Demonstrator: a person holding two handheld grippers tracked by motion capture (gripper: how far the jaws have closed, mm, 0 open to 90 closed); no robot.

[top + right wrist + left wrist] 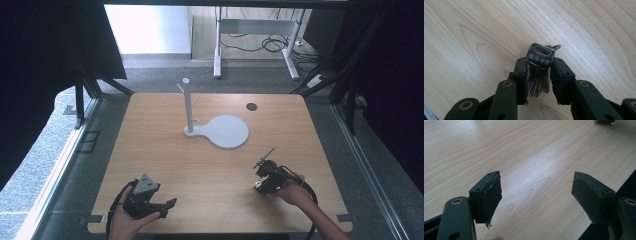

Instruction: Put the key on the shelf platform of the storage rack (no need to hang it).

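A bunch of silver keys (pixel 538 75) on a small ring (pixel 554 47) sits between the jaws of my right gripper (pixel 539 63), which is shut on the blades with the key heads sticking out past the tips. In the high view my right gripper (pixel 264 167) is held just above the wooden table (pixel 210 175) at the near right. At the near left, close to the front edge, my left gripper (pixel 167 208) stands open. Nothing lies between its pads (pixel 491 195), only bare wood. A white stand (pixel 189 107) with short pegs rises from a round white base (pixel 227 131) at the table's middle back.
A small dark round mark (pixel 251 106) lies on the table at the back right. The table's front edge (pixel 604 182) runs close beside the left gripper's right jaw. Black curtains hang on both sides, and a desk frame with cables (pixel 270 42) stands on the floor beyond.
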